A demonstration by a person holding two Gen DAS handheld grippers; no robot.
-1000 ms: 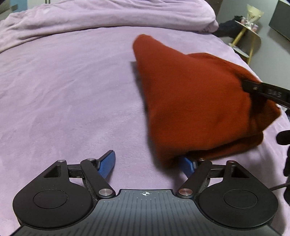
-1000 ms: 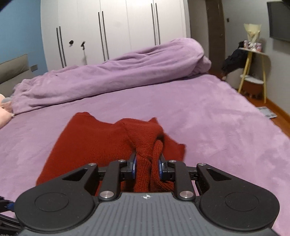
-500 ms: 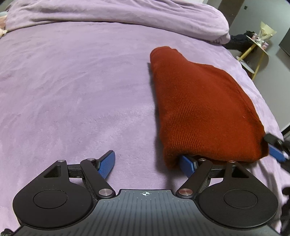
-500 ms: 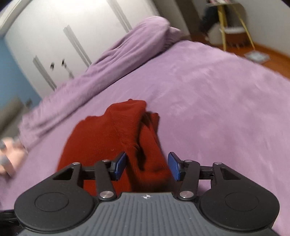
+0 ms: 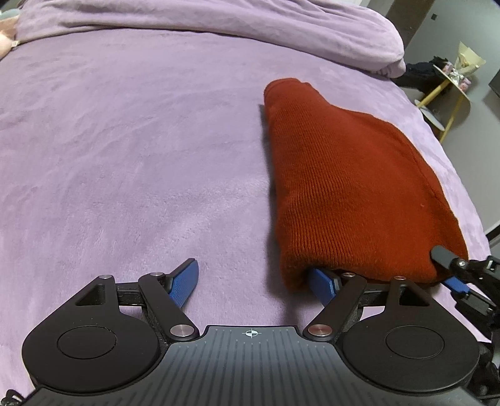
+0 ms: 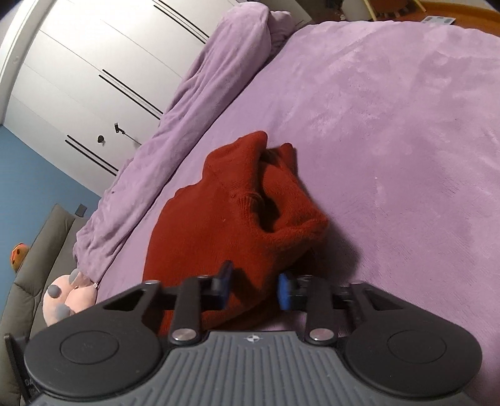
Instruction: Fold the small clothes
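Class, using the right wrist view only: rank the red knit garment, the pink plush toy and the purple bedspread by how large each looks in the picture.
1. purple bedspread
2. red knit garment
3. pink plush toy

Apparent size only: the garment lies close to the camera, which enlarges it, and the toy is partly hidden.

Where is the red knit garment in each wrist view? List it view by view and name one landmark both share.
Left wrist: red knit garment right of centre, running from mid-frame down to the gripper's right finger.
Right wrist: centre, its near edge between the open fingers.
Shared landmark: bunched purple duvet at the bed's far edge.
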